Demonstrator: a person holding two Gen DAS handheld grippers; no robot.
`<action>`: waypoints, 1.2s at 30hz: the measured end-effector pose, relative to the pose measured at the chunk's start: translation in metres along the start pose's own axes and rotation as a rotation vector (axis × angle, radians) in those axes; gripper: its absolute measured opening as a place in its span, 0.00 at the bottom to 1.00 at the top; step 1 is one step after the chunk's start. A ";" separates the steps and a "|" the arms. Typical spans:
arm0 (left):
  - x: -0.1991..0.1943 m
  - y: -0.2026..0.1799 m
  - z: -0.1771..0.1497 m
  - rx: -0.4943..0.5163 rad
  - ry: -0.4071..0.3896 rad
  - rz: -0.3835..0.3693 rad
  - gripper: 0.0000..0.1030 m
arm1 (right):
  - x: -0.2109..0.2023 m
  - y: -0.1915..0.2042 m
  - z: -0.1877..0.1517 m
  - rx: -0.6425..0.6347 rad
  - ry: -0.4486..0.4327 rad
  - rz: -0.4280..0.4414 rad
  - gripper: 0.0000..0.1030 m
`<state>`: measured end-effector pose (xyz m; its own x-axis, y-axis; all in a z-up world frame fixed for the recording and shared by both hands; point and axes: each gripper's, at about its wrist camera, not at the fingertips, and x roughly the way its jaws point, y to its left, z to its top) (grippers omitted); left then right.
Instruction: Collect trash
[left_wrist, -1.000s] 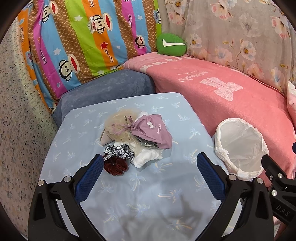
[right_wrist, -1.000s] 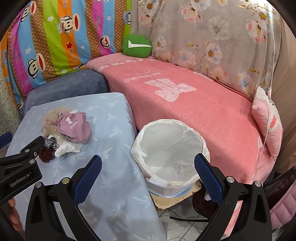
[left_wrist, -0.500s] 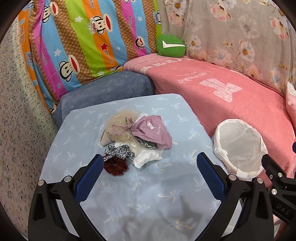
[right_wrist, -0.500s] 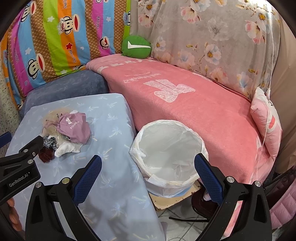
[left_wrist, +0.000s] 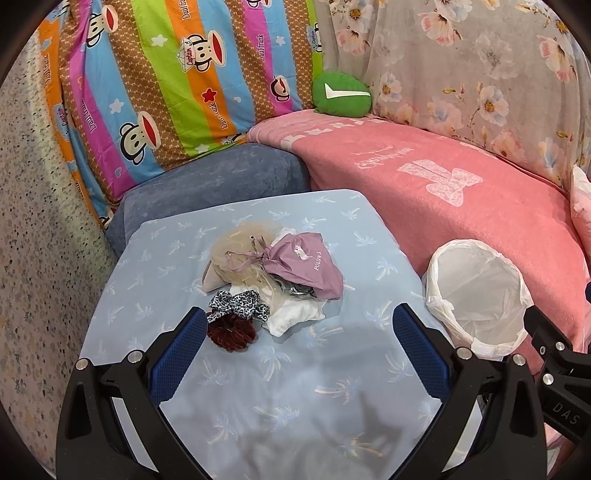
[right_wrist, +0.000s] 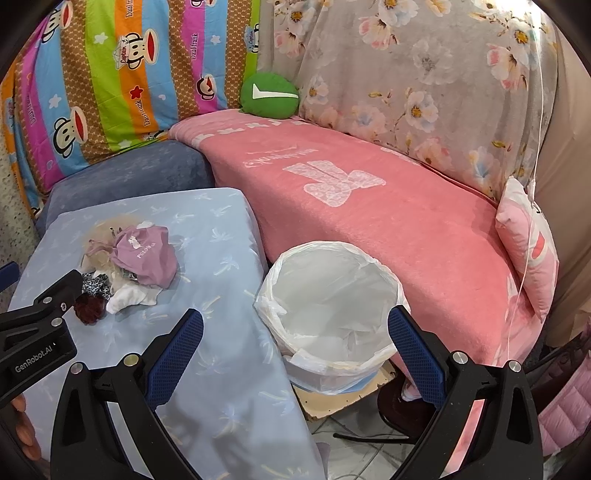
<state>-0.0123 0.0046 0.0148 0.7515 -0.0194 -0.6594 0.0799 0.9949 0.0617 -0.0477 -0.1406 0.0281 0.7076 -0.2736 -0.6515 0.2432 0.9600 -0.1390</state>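
A pile of trash lies on the light blue table: a mauve drawstring pouch, a leopard-print scrunchie, a dark red scrunchie, white cloth and pale blond fluff. The pile also shows in the right wrist view, with the pouch on top. A bin with a white liner stands between table and sofa; the left wrist view shows it too. My left gripper is open and empty, just short of the pile. My right gripper is open and empty above the bin's near rim.
A pink-covered sofa runs behind the bin, with a green cushion and a pink pillow. A blue-grey seat lies beyond the table. A speckled wall is at the left. Tiled floor shows below the bin.
Both grippers have drifted slightly; the scene sits a little lower in the left view. Both stay open and the pile has not moved.
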 end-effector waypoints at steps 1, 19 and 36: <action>0.000 0.000 0.000 -0.002 0.001 0.001 0.93 | 0.000 0.001 0.000 0.001 0.000 0.000 0.94; -0.003 0.005 -0.007 -0.019 0.029 -0.009 0.93 | -0.002 0.002 -0.002 -0.001 -0.002 -0.004 0.94; -0.008 0.004 -0.010 -0.015 0.021 -0.011 0.93 | -0.013 0.001 -0.005 0.007 -0.020 -0.015 0.94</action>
<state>-0.0242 0.0101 0.0132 0.7368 -0.0289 -0.6755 0.0783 0.9960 0.0428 -0.0596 -0.1361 0.0326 0.7170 -0.2891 -0.6343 0.2582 0.9554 -0.1436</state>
